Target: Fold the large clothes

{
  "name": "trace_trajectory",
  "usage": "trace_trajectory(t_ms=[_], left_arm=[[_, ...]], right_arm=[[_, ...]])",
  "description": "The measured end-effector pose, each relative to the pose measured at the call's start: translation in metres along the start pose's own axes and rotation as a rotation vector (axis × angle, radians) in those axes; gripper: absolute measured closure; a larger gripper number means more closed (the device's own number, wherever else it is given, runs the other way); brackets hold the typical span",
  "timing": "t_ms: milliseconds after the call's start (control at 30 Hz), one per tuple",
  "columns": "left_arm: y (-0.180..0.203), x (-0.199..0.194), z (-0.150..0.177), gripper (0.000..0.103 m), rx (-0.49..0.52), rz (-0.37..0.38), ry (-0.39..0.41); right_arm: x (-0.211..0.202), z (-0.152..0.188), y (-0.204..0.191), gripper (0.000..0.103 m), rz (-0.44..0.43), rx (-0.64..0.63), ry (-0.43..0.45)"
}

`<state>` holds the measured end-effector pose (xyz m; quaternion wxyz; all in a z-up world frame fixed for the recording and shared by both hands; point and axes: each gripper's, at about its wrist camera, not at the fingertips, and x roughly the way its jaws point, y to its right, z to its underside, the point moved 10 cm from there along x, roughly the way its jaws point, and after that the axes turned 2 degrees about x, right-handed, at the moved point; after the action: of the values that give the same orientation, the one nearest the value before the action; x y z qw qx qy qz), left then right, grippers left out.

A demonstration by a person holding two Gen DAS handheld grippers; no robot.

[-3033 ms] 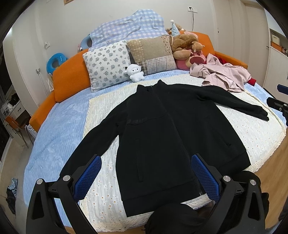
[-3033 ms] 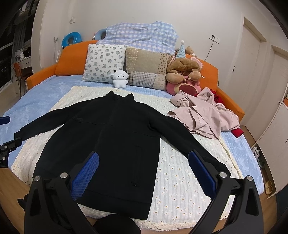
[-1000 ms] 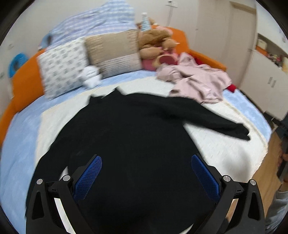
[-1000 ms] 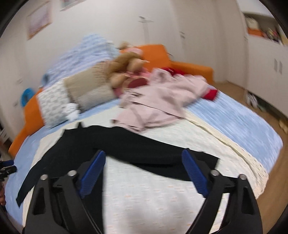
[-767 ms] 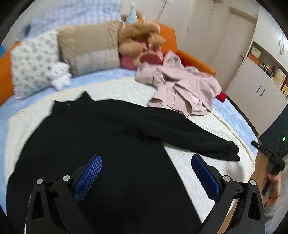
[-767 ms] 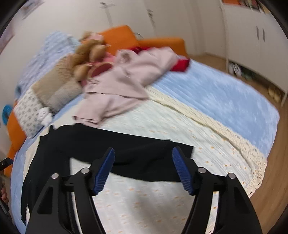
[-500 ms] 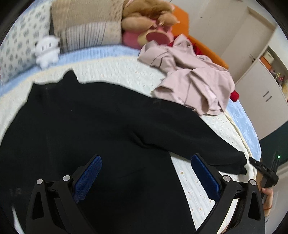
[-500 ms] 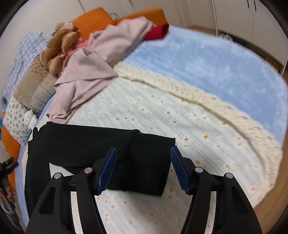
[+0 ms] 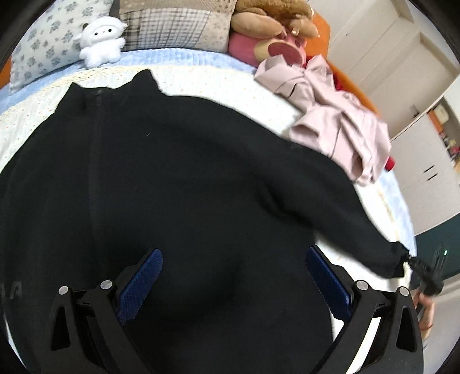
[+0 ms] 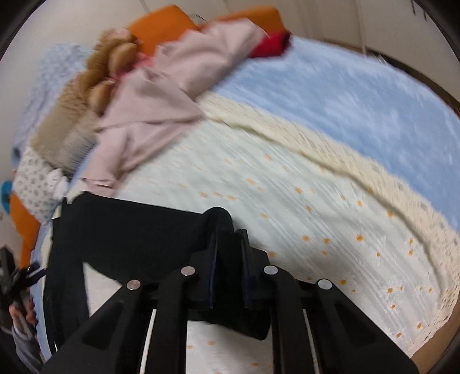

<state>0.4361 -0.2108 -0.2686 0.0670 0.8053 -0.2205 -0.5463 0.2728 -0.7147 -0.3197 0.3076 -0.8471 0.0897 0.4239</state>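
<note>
A black zip jacket (image 9: 187, 187) lies face up on a cream daisy blanket (image 10: 287, 187) on the bed. Its right sleeve (image 9: 345, 218) stretches out to the side. My left gripper (image 9: 234, 284) hovers low over the jacket's body, jaws wide open, blue pads (image 9: 141, 284) apart and nothing pinched. My right gripper (image 10: 230, 259) is at the sleeve's end with its jaws closing. The black cuff (image 10: 221, 218) is bunched between the pads, which press on it. In the left wrist view the right gripper (image 9: 409, 261) shows at the cuff's tip.
A crumpled pink garment (image 9: 330, 115) lies beyond the sleeve by the orange headboard. Pillows (image 9: 37, 49), a white plush (image 9: 100, 40) and a brown plush (image 9: 270, 17) line the head of the bed. Blue bedspread (image 10: 345, 86) borders the blanket; white cabinets (image 9: 425, 178) stand at right.
Both grippers dropped toward the bed and tilted down. The left came in over the jacket's body, still open. The right reached the sleeve cuff and its wide jaws narrowed onto it.
</note>
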Motion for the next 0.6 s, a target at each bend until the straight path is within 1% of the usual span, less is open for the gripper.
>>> trace_trajectory(t_ms=[33,100,133,167,233,300,333,400,433,467,500,600], left_arm=[[0.005,0.003,-0.007,0.002,-0.004,0.023,-0.005],[0.015,0.011,-0.014,0.002,-0.007,0.039,-0.026],[0.021,0.017,-0.020,0.002,-0.009,0.055,-0.035],[0.027,0.024,-0.025,0.002,-0.017,0.067,-0.041],[0.032,0.038,-0.034,0.002,-0.051,0.088,-0.043],[0.037,0.053,-0.043,0.002,-0.102,0.136,-0.056],[0.038,0.062,-0.047,0.002,-0.130,0.154,-0.068],[0.038,0.078,-0.054,0.002,-0.176,0.183,-0.088],[0.040,0.087,-0.059,0.002,-0.194,0.192,-0.103],[0.040,0.093,-0.062,0.002,-0.205,0.192,-0.110],[0.041,0.098,-0.064,0.002,-0.210,0.194,-0.112],[0.042,0.107,-0.069,0.002,-0.232,0.202,-0.123]], right_arm=[[-0.012,-0.004,-0.014,0.090,-0.056,-0.007,0.025],[-0.033,-0.008,-0.040,0.090,-0.149,-0.023,0.054],[-0.051,-0.009,-0.063,0.090,-0.219,-0.053,0.071],[-0.064,-0.009,-0.082,0.090,-0.267,-0.085,0.078],[-0.100,0.000,-0.133,0.090,-0.417,-0.181,0.084],[-0.132,0.016,-0.178,0.090,-0.532,-0.283,0.076],[-0.149,0.028,-0.202,0.090,-0.573,-0.352,0.073],[-0.172,0.051,-0.239,0.090,-0.626,-0.467,0.063],[-0.180,0.060,-0.251,0.090,-0.645,-0.508,0.057],[-0.190,0.079,-0.269,0.090,-0.665,-0.578,0.043],[-0.194,0.089,-0.277,0.090,-0.672,-0.610,0.035],[-0.202,0.133,-0.304,0.090,-0.717,-0.711,-0.035]])
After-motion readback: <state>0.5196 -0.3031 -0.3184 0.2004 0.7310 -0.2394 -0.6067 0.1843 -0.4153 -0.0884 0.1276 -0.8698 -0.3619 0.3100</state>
